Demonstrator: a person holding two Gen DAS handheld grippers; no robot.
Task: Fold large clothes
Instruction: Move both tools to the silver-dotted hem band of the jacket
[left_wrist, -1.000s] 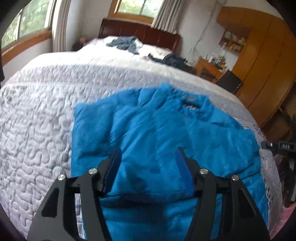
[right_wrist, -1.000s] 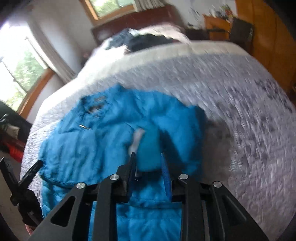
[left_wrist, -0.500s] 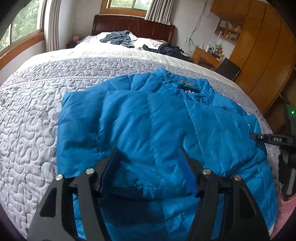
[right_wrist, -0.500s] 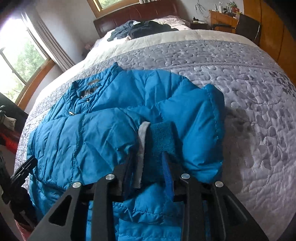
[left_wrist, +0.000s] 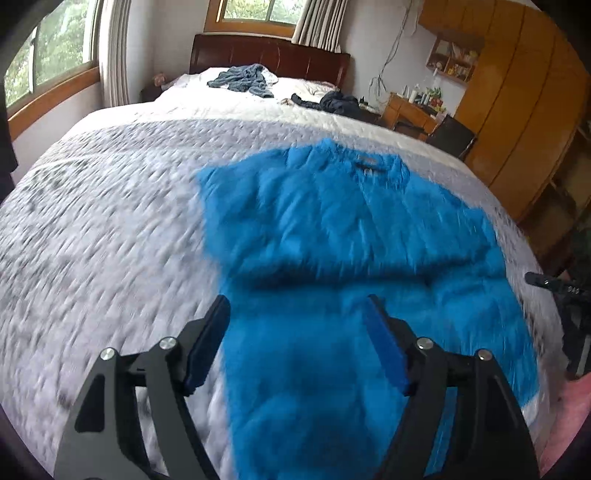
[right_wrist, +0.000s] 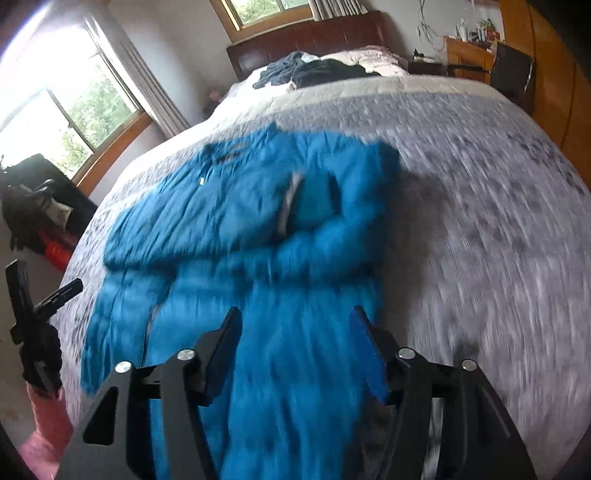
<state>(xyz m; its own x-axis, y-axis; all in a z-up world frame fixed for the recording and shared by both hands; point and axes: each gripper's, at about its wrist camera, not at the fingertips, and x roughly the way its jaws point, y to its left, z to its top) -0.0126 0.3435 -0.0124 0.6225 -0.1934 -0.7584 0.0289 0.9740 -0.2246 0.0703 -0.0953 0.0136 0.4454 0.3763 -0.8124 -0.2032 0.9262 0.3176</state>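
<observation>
Change since half a second ago: right claw (right_wrist: 295, 343) has let go of the sleeve cuff (right_wrist: 314, 203) and now stands apart, empty; both cameras have pulled back.

Left claw (left_wrist: 297, 321): apart, empty, above the jacket's hem.

Jacket (left_wrist: 332, 229), blue, padded: one, flat on the bed (left_wrist: 92, 221) near its foot edge, both sleeves folded across the chest.

Loose clothes at the headboard end: two heaps.

Risk: puffy sleeves may spring open when the hem is lifted.

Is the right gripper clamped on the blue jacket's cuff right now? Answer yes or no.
No: the right gripper is open and empty, with the cuff lying free on the blue jacket beyond it.
</observation>
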